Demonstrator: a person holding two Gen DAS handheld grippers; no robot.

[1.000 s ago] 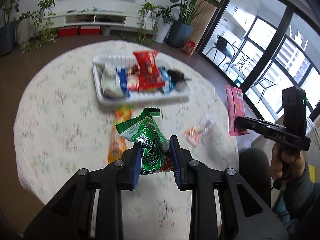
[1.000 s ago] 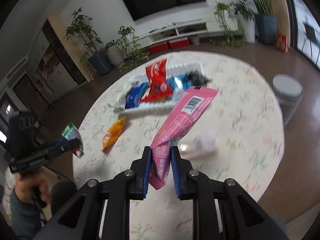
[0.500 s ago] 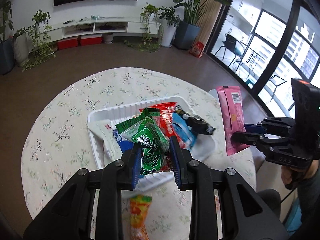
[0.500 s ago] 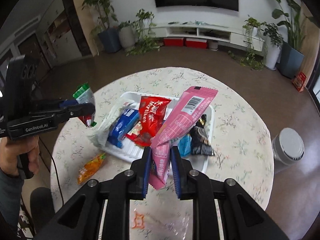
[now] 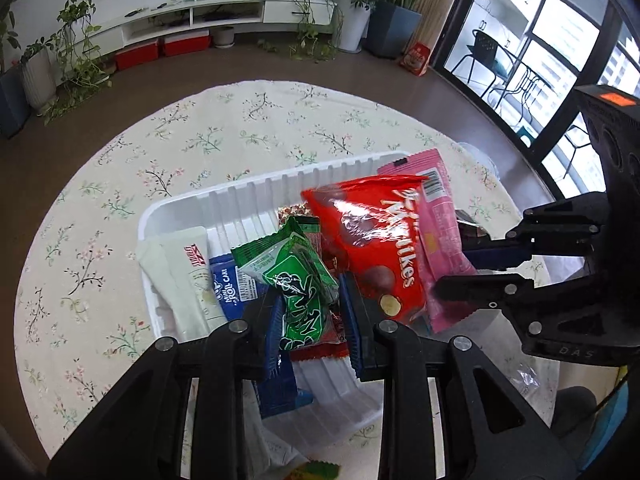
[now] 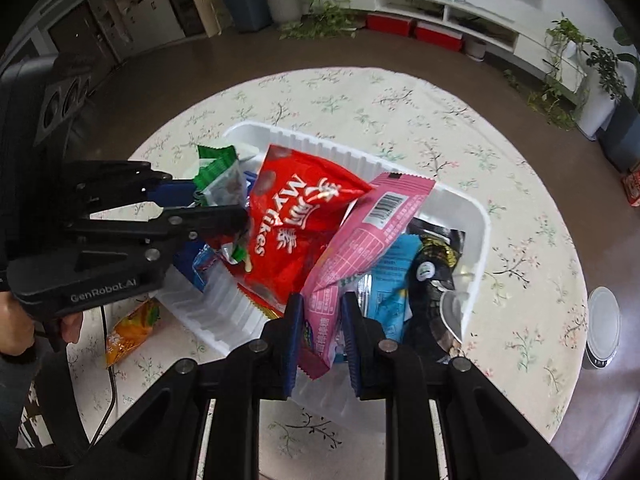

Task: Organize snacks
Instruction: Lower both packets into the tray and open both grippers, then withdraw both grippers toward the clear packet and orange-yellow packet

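A white ribbed tray [image 5: 240,196] [image 6: 476,216] sits on the round floral table and holds several snack packets, with a red Mylikes bag [image 5: 376,240] [image 6: 296,220] on top. My left gripper [image 5: 312,312] [image 6: 236,208] is shut on a green snack packet [image 5: 296,280] [image 6: 216,168], held over the tray's left half. My right gripper [image 6: 320,328] [image 5: 460,268] is shut on a long pink packet [image 6: 368,232] [image 5: 440,232], which hangs over the tray's right half beside the red bag.
In the tray also lie a white packet [image 5: 180,272], a blue mini roll cake packet [image 5: 230,288], a light blue packet [image 6: 396,276] and a black packet [image 6: 436,264]. An orange packet [image 6: 132,328] lies on the table outside the tray. A grey bin [image 6: 602,328] stands beside the table.
Both grippers have carried their packets from over the bare table in over the tray and come lower. The green and the pink packet stay gripped throughout.
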